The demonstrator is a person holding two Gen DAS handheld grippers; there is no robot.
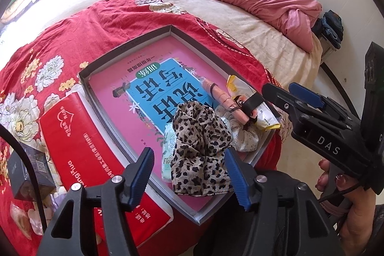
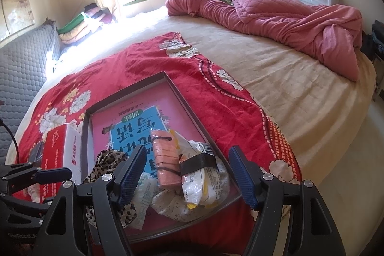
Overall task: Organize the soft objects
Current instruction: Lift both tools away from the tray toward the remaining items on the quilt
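Note:
A grey shallow box (image 1: 109, 55) (image 2: 124, 90) lies on a red floral blanket, with a pink and blue book (image 1: 153, 85) (image 2: 134, 121) inside. At its near end lie a leopard-print cloth (image 1: 200, 150) (image 2: 108, 163), a pink rolled cloth (image 1: 222, 97) (image 2: 165, 160) bound with a hair tie, a white snack packet (image 1: 264, 115) (image 2: 204, 181) with a black band, a floral white cloth (image 1: 244, 138) (image 2: 175, 205) and a tissue pack (image 1: 168, 157) (image 2: 144, 193). My left gripper (image 1: 189, 179) is open, its fingers either side of the leopard cloth. My right gripper (image 2: 187, 176) is open above the pink roll and packet.
A red tissue box (image 1: 79, 150) (image 2: 60, 148) lies left of the grey box, with a dark small box (image 1: 28, 172) beside it. The red blanket (image 1: 72, 40) covers a beige bed (image 2: 288, 78). A pink quilt (image 2: 276, 16) is heaped at the far side.

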